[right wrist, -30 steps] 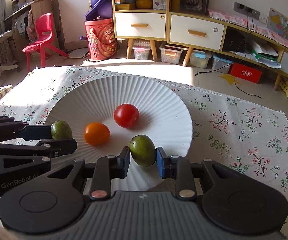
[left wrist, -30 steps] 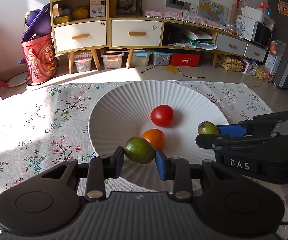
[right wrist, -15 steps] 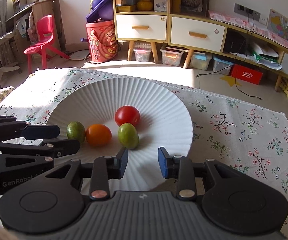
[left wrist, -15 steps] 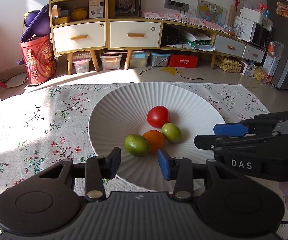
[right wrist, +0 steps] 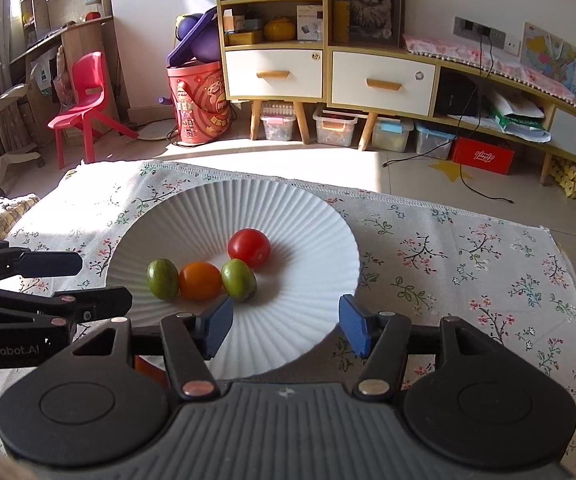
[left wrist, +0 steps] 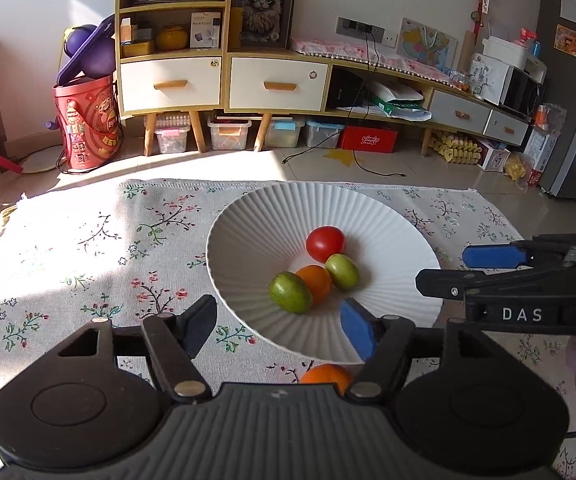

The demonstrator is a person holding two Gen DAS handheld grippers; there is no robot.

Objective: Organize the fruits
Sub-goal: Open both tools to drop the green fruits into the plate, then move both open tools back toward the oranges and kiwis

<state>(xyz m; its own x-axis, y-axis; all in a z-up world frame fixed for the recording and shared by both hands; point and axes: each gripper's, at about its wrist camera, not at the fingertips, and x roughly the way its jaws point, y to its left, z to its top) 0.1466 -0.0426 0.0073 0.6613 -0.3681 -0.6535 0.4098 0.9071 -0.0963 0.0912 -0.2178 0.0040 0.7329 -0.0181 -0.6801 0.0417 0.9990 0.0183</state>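
A white ribbed plate (left wrist: pixel 399 216) (right wrist: pixel 327 220) on the floral cloth holds a red tomato (left wrist: pixel 325 243) (right wrist: pixel 249 248), an orange fruit (left wrist: pixel 316 282) (right wrist: pixel 200 280) and two green fruits, one (left wrist: pixel 289 292) (right wrist: pixel 162 279) to its left and one (left wrist: pixel 342 271) (right wrist: pixel 239 280) to its right. My left gripper (left wrist: pixel 280 326) is open and empty at the plate's near rim. My right gripper (right wrist: pixel 284 326) is open and empty at the near rim too. Another orange fruit (left wrist: pixel 325 376) lies on the cloth just below my left gripper, partly hidden.
The floral cloth (left wrist: pixel 88 248) (right wrist: pixel 467 264) covers the surface around the plate. The right gripper shows at the right of the left wrist view (left wrist: pixel 527 276). The left gripper shows at the left of the right wrist view (right wrist: pixel 36 292). Cabinets and floor lie beyond.
Both grippers let go of their green fruits into the plate, opened wide and drew back toward the near rim. The two green fruits now rest beside the orange one.
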